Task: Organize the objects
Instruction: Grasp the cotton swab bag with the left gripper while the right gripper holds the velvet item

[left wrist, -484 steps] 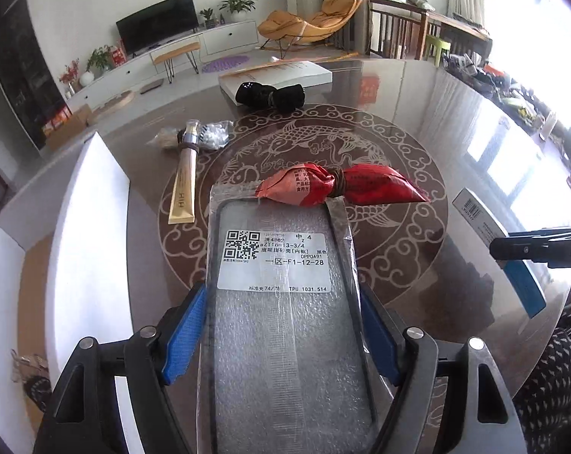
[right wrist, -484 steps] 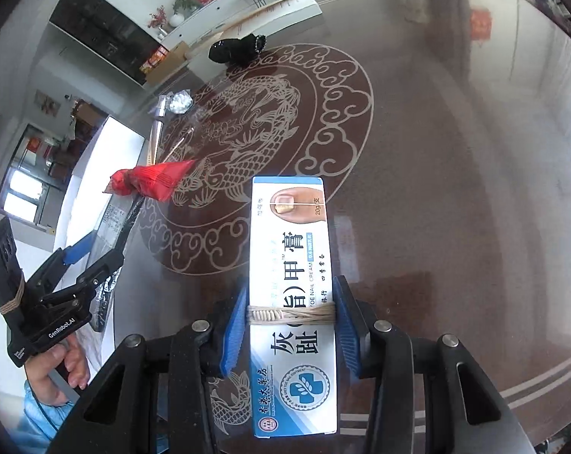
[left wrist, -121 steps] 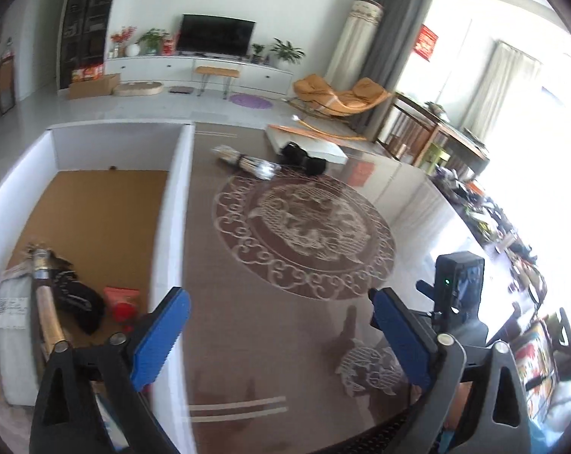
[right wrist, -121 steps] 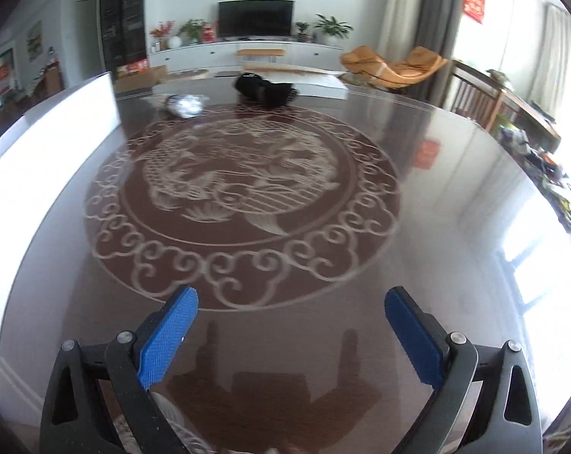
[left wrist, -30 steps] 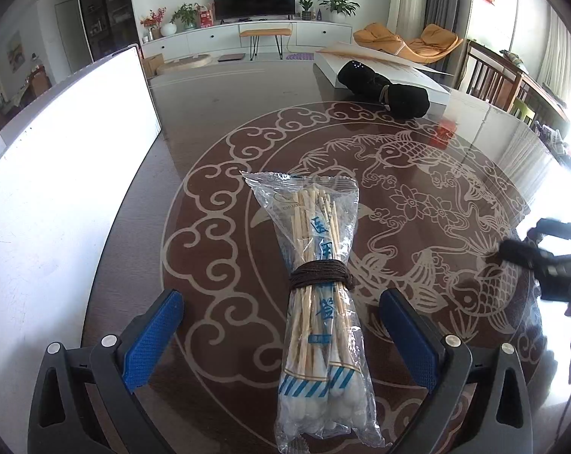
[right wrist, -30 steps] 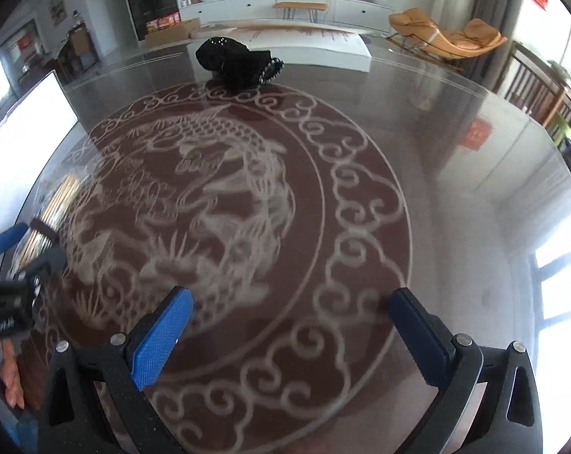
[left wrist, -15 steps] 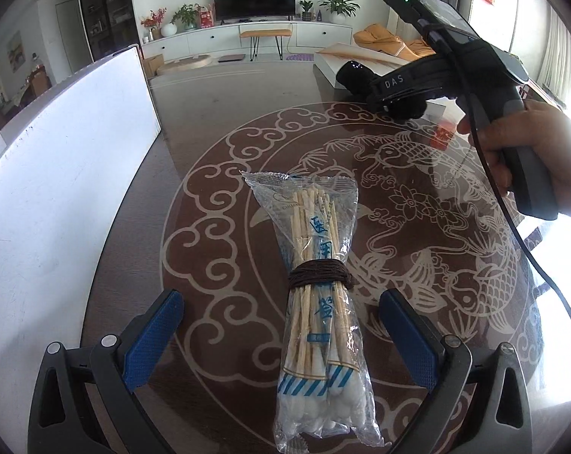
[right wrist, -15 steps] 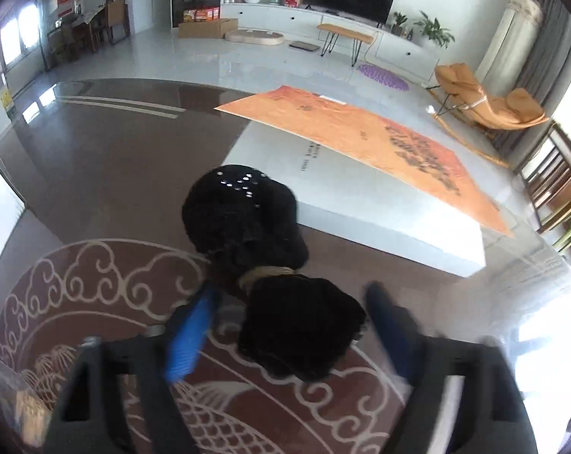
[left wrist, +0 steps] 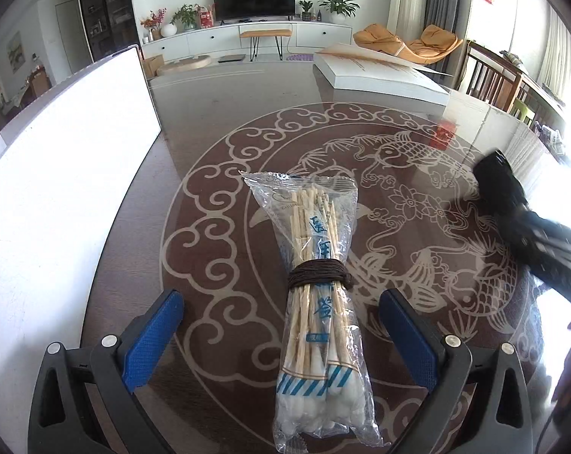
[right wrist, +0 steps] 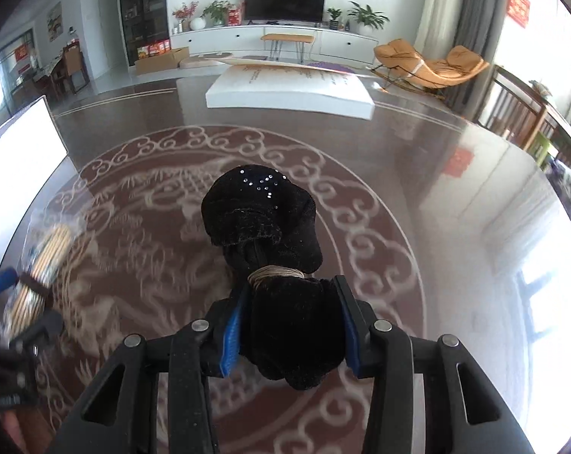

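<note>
- The right gripper (right wrist: 291,325) has its blue pads closing on a black velvet bundle (right wrist: 274,261) tied with tan cord, held over the fish medallion (right wrist: 164,219) on the table (right wrist: 456,227).
- The left gripper (left wrist: 281,335) has its fingers wide apart, either side of a bag of cotton swabs (left wrist: 317,287) lying on the medallion, not touching it.
- A white box (left wrist: 58,196) stands left of the medallion.

cotton swab pack (left wrist: 319,295) on table (left wrist: 217,159), between open left gripper (left wrist: 280,336) pads
</note>
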Demonstrator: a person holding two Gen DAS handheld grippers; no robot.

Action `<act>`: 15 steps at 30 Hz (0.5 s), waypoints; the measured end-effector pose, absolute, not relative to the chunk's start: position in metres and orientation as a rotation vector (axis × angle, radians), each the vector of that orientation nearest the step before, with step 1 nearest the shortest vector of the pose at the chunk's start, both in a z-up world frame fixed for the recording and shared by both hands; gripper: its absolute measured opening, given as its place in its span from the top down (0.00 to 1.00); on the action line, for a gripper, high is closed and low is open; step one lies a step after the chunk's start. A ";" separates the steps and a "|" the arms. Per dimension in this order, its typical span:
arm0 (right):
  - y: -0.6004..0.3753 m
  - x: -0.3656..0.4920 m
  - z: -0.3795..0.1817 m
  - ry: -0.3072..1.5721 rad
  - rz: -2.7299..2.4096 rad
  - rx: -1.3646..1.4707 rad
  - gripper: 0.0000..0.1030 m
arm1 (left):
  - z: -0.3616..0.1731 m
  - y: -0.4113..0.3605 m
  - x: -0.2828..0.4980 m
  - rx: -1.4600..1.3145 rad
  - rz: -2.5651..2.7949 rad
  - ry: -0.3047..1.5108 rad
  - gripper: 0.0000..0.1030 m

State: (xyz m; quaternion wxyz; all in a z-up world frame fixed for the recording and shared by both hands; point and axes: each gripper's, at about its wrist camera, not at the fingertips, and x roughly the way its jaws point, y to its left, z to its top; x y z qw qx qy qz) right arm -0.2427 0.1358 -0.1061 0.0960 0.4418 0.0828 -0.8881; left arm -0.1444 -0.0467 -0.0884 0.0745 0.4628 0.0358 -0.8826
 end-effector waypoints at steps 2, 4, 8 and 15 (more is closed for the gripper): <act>0.151 -0.205 -0.105 0.176 -2.690 1.327 0.57 | -0.088 -0.047 -0.144 1.389 -2.649 0.108 0.00; 0.159 -0.167 -0.105 0.128 -2.745 1.331 0.57 | -0.089 -0.047 -0.144 1.389 -2.649 0.108 0.00; 0.157 -0.132 -0.100 0.167 -2.772 1.326 0.53 | -0.089 -0.047 -0.144 1.389 -2.649 0.108 0.00; 0.186 -0.140 -0.101 -0.045 -2.766 1.368 0.22 | -0.089 -0.047 -0.144 1.388 -2.648 0.108 0.00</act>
